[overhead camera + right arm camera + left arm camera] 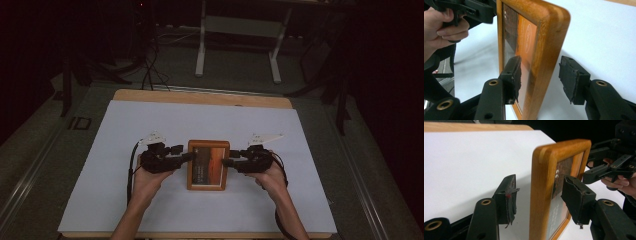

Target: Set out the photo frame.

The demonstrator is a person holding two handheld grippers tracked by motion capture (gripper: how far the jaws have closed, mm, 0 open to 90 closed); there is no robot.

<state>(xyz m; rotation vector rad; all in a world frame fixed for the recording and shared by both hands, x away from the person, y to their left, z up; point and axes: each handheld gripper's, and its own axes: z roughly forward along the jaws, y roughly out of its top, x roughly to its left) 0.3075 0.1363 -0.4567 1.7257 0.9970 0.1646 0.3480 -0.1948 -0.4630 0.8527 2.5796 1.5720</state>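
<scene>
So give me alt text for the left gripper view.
A wooden picture frame stands on edge between the left gripper's open jaws, neither pad touching it, on a white sheet. Beyond, the right gripper reaches toward the frame's far edge.

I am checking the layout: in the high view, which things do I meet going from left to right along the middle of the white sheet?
Left gripper → wooden picture frame → right gripper.
</scene>
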